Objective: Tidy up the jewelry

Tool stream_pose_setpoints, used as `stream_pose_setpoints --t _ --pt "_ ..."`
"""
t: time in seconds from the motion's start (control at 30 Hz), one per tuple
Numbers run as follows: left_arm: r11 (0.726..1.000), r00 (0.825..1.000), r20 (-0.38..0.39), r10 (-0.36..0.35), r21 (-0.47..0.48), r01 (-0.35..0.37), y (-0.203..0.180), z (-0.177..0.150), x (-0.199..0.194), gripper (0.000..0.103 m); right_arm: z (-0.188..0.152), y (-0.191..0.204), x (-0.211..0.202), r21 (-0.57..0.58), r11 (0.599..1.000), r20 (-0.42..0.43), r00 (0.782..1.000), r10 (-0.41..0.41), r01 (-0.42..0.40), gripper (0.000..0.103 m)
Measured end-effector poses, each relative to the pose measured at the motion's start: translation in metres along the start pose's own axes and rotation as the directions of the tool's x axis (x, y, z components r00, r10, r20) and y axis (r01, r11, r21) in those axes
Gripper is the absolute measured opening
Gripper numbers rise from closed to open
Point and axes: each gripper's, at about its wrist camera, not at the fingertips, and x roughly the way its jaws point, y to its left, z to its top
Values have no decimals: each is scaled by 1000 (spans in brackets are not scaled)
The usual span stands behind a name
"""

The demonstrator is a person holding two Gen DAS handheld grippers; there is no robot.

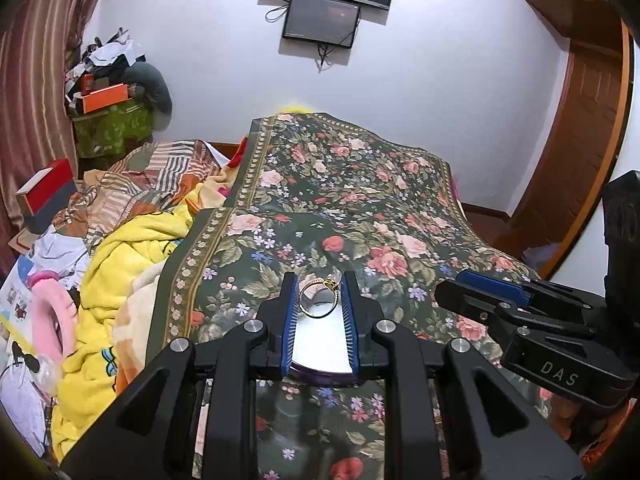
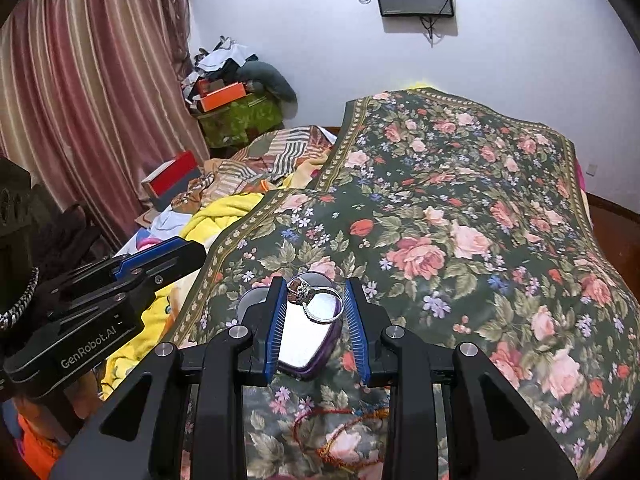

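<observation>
LEFT WRIST VIEW
- Landmark: floral spread (image 1: 360,184), laid over the bed and filling the middle of the view.
- Left gripper (image 1: 319,276): over the near part of the spread, pointing down at it.
- Fingers (image 1: 289,320): blue pads drawn in close, pressing on a gold ring (image 1: 318,296) from both sides.
- Gold ring: held upright between the pads, clear of the spread, with its ornament at the top right.
- Box (image 1: 320,344): mirrored top and purple rim, on the near spread under the ring. The fingers cut off its outline.
- Right gripper (image 1: 452,288): over the right edge of the spread, seen side-on. From here I cannot tell what its pads hold.
- Blanket (image 1: 120,264): yellow, bunched against the left edge of the spread.

RIGHT WRIST VIEW
- Right gripper (image 2: 314,281): over the near left part of the spread (image 2: 460,200), pointing down.
- Fingers (image 2: 274,328): narrowly set, with a silver ring (image 2: 322,304) caught between the pads.
- Silver ring: tilted, its stone setting toward the left pad, held above the spread.
- Heart box (image 2: 304,344): mirrored top and purple side, lying on the spread beneath the ring. Whether it is the box seen from the left wrist I cannot tell.
- Round pot (image 2: 250,300): on the spread just left of the heart box, partly behind the left finger.
- Red cord (image 2: 340,420): looped on the spread nearer than the heart box.
- Left gripper (image 2: 176,258): over the left edge of the spread. Its pads are edge-on, and the gold ring is not visible here.
</observation>
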Motion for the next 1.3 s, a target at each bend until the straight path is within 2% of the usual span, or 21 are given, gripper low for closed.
stream_pose_setpoints --t 0.3,0.7,1.1,1.3 --pt "1000 999 -40 9 -16 -9 14 -5 21 20 -4 5 29 -20 1000 -55 998 18 -19 27" --pt "997 990 -132 -52 -62 44 28 -17 52 20 -21 5 61 -32 999 -164 986 35 -41 27" --pt "996 986 -155 -68 -69 58 27 -20 60 20 -21 10 67 -55 997 -188 981 37 -48 27" --pt "997 988 -146 -54 -70 44 27 -17 55 20 -18 7 61 -33 998 -181 982 46 -52 32"
